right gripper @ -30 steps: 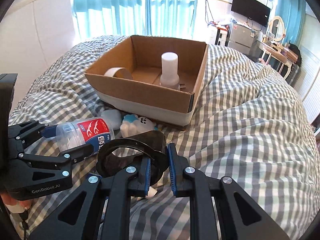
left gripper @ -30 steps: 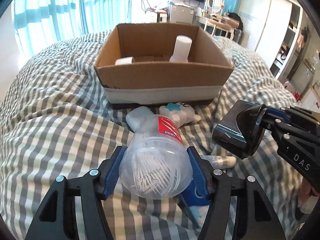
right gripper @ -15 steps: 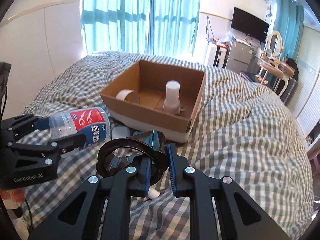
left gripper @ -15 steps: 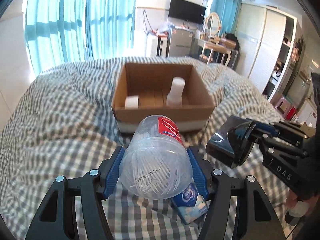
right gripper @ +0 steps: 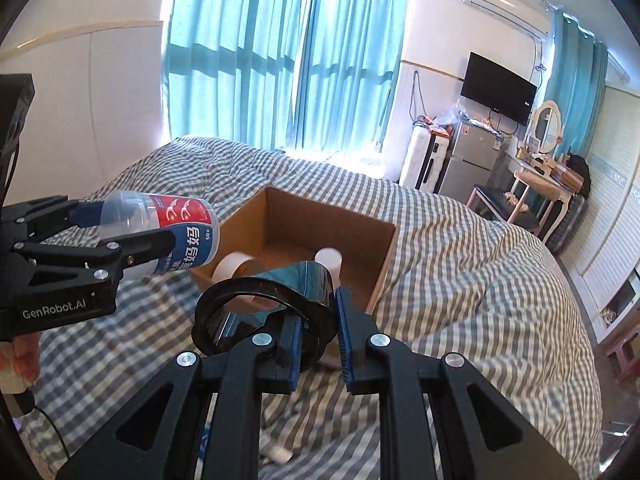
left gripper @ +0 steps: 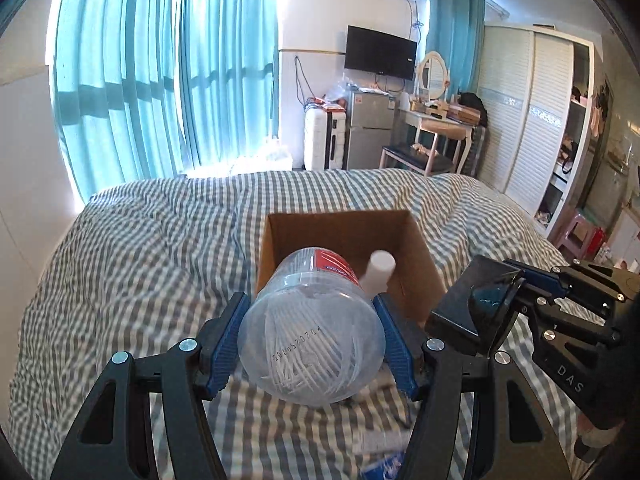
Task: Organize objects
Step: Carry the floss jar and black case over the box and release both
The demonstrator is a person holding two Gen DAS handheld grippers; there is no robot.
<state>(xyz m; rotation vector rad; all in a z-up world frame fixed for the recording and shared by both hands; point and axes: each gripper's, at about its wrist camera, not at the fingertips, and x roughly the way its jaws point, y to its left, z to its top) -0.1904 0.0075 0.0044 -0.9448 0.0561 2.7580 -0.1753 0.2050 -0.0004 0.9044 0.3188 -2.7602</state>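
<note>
Left wrist view: the left gripper (left gripper: 312, 344) has its fingers clamped on the round sides of a clear plastic jar (left gripper: 312, 332) packed with white sticks, probably cotton swabs. The jar is held in the air above the checked bed (left gripper: 132, 264), its lidded end pointing toward the open cardboard box (left gripper: 416, 264). It is likely light, with thin smooth walls that flex and slip under a hard squeeze, so a grip across the widest part of the body suits it. The jar hides most of the box floor; only a white cylinder (left gripper: 380, 270) pokes up beside it. At lower right something blue (left gripper: 384, 466) lies on the bed, too cut off to name.

Right wrist view: the right gripper (right gripper: 318, 330) has its fingers closed on the wall of a black glossy roll (right gripper: 264, 308), seemingly tape, pinching one side of the ring. The roll is stiff and light, yet held off-centre it could swing. It hangs just before the box's near wall (right gripper: 380, 264) and covers part of a pale tape roll (right gripper: 234, 266) inside. The jar's printed label (right gripper: 184, 232) shows here, though the small text is unreadable.
</note>
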